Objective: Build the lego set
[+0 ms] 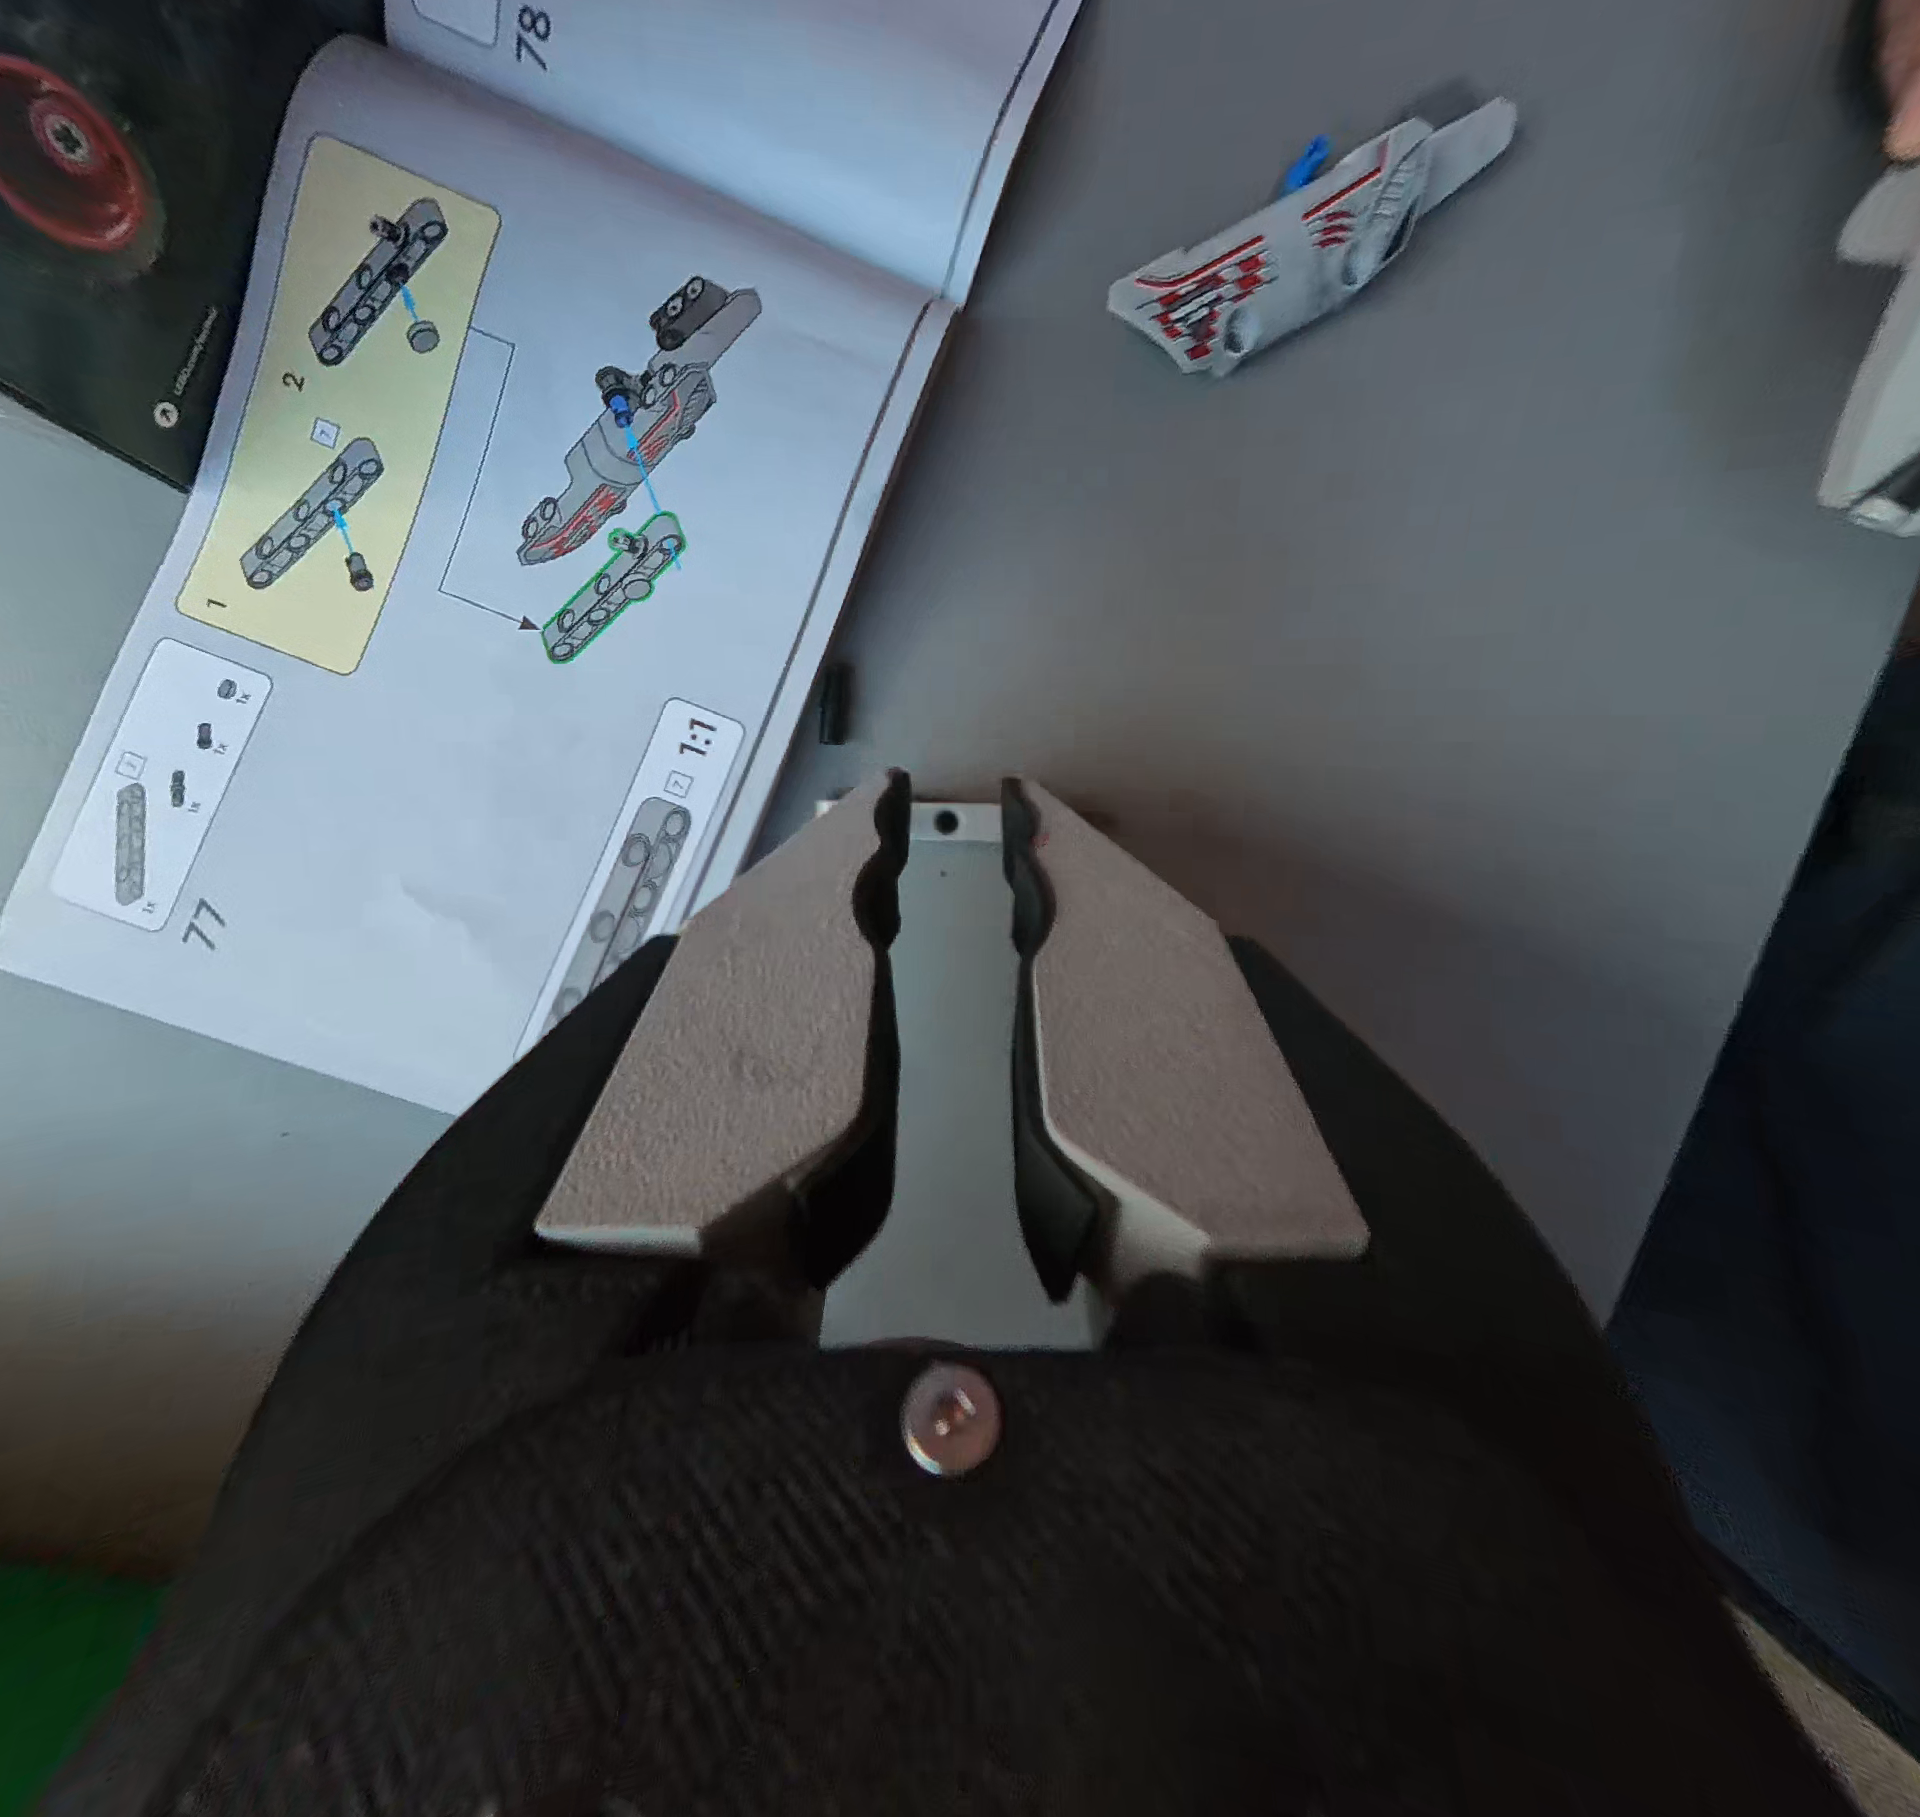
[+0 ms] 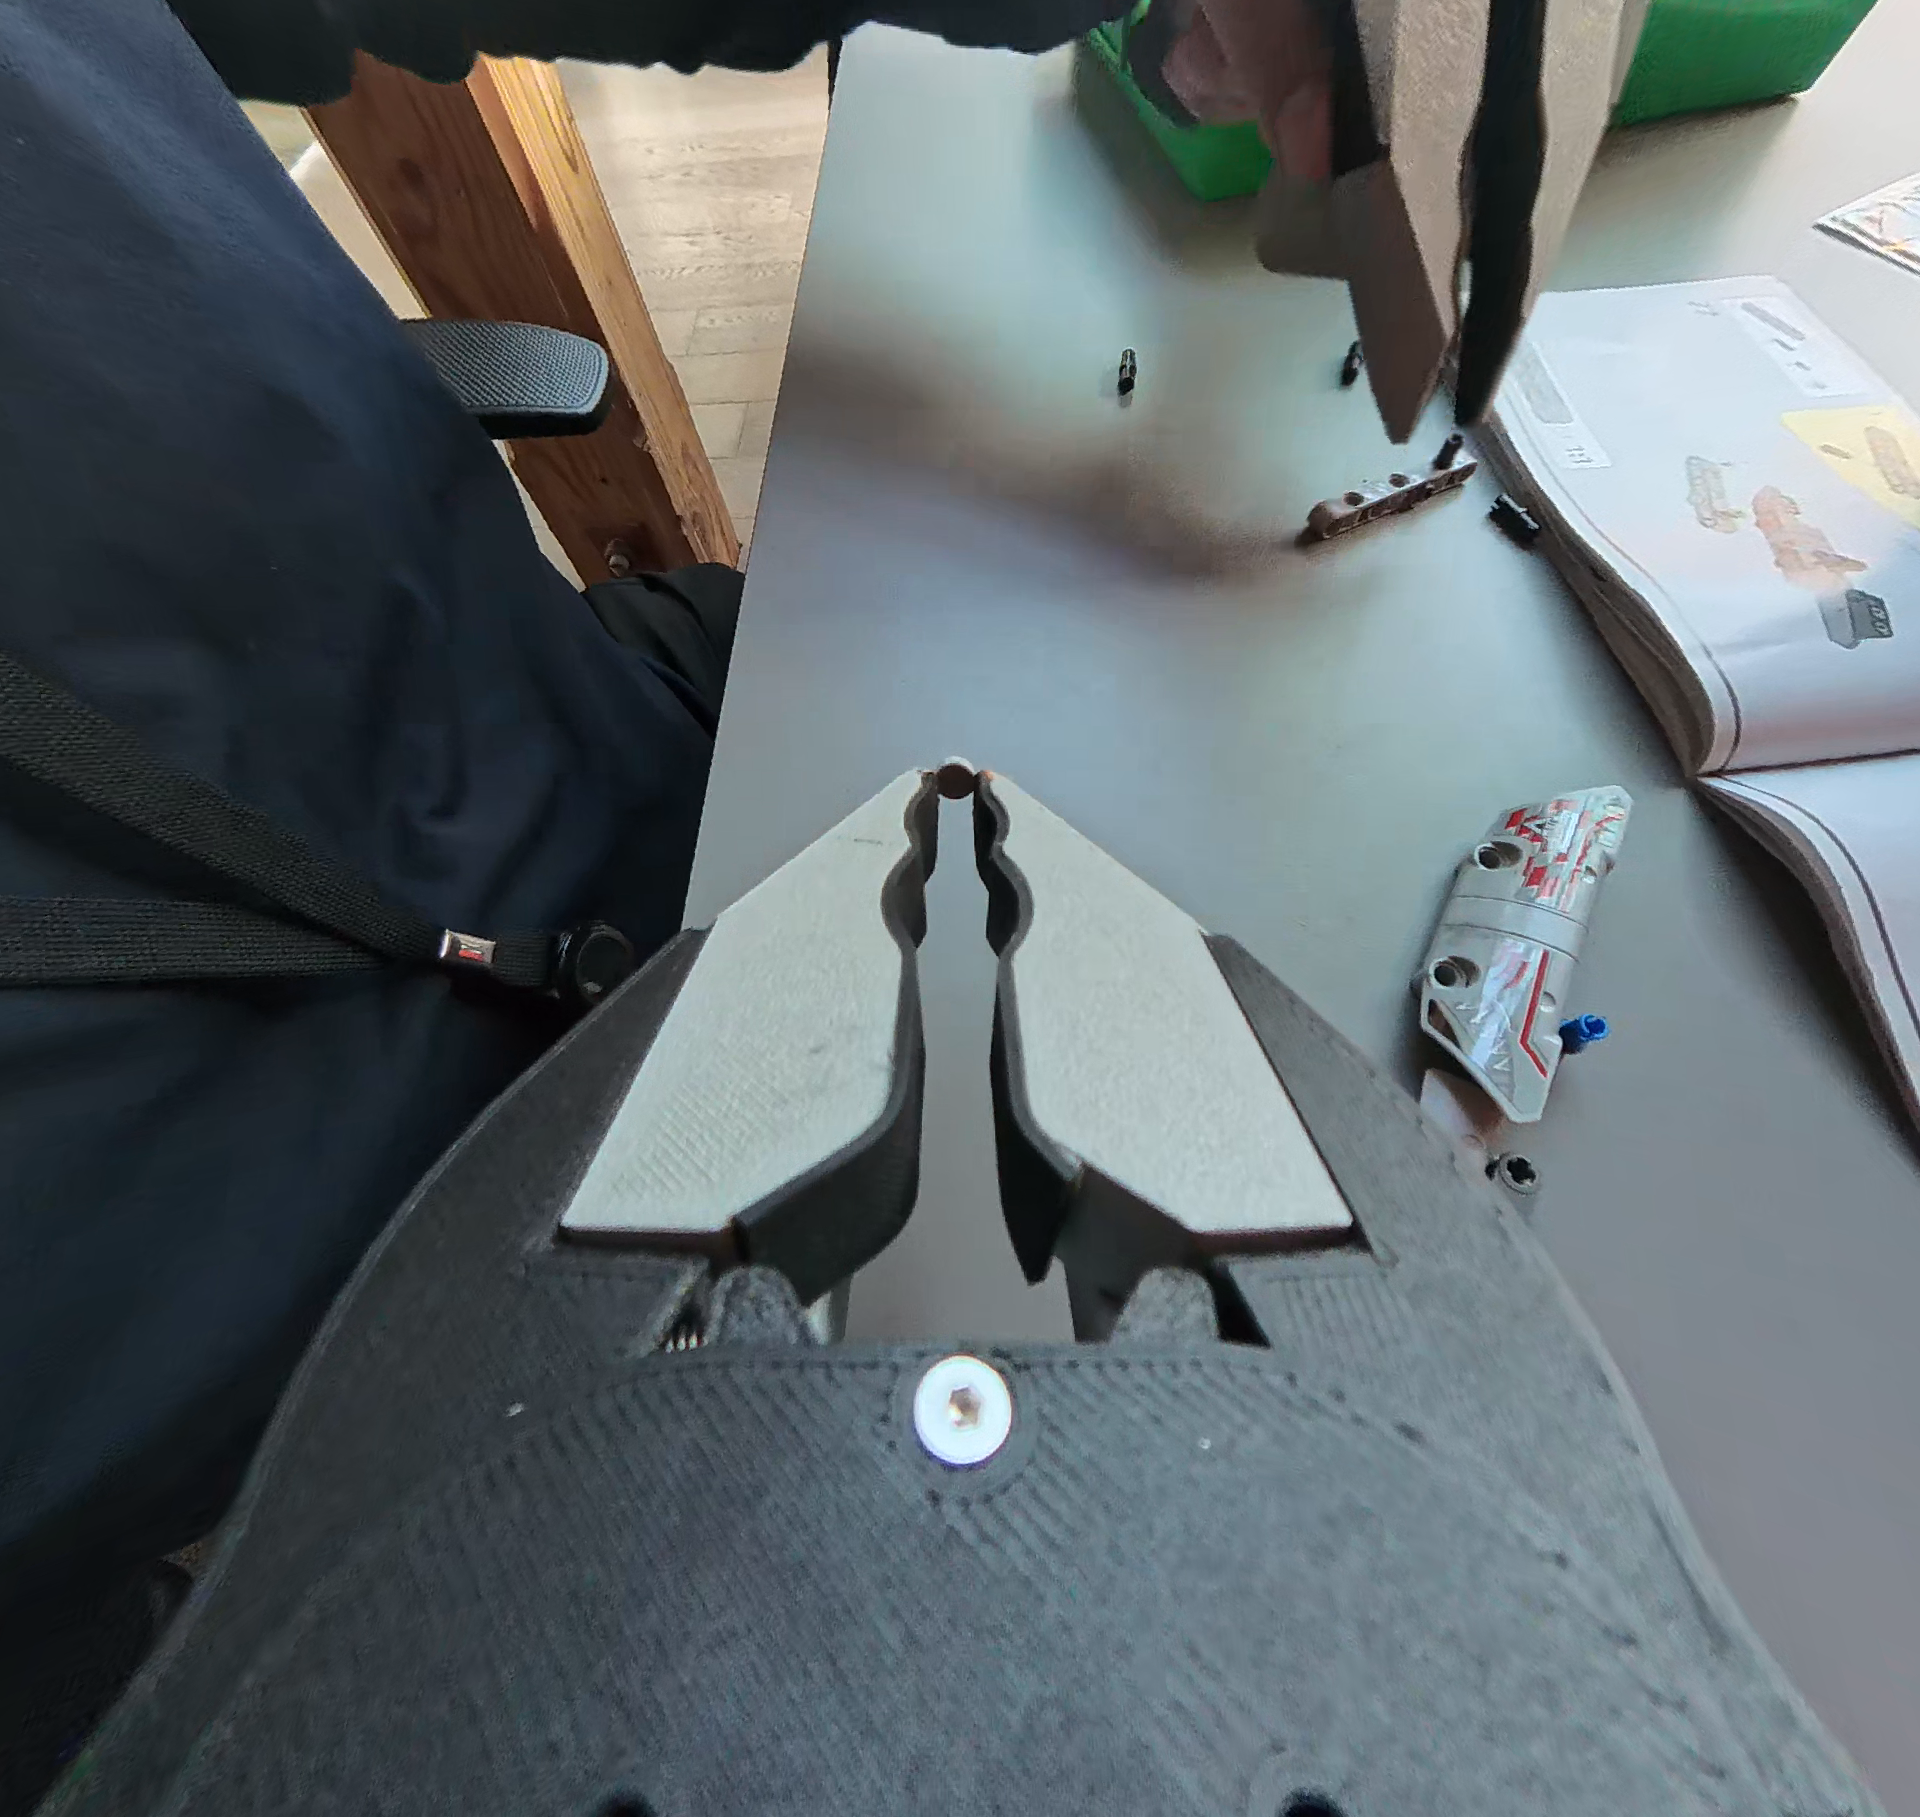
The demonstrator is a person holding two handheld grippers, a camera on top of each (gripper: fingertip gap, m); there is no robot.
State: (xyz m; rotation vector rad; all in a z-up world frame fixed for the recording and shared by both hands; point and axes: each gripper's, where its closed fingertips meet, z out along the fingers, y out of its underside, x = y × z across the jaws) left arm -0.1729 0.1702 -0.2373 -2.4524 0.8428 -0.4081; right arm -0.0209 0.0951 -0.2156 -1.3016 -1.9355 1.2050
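Now the right gripper (image 2: 956, 780) is clamped on a small round grey stud (image 2: 956, 778), pinched right at its fingertips, lifted off the grey table (image 2: 1039, 645) at its near edge. That stud is tiny and held by a sliver of pad; I'd say a twist or a bump on the way over could flip it out and off the table edge.

The left gripper (image 1: 954, 793) hangs over the grey beam (image 2: 1387, 500), which lies just beside the open instruction booklet (image 1: 436, 832). Its jaws stand parted with the beam's end (image 1: 951, 822) showing between the tips; whether they touch it I cannot tell. If the beam isn't pinned, pressing the stud in may skid it away.

A black pin (image 1: 834, 699) lies at the booklet's edge. The printed grey panel assembly (image 1: 1314, 240), blue pin (image 1: 1307, 159) sticking out, rests well apart from the booklet.
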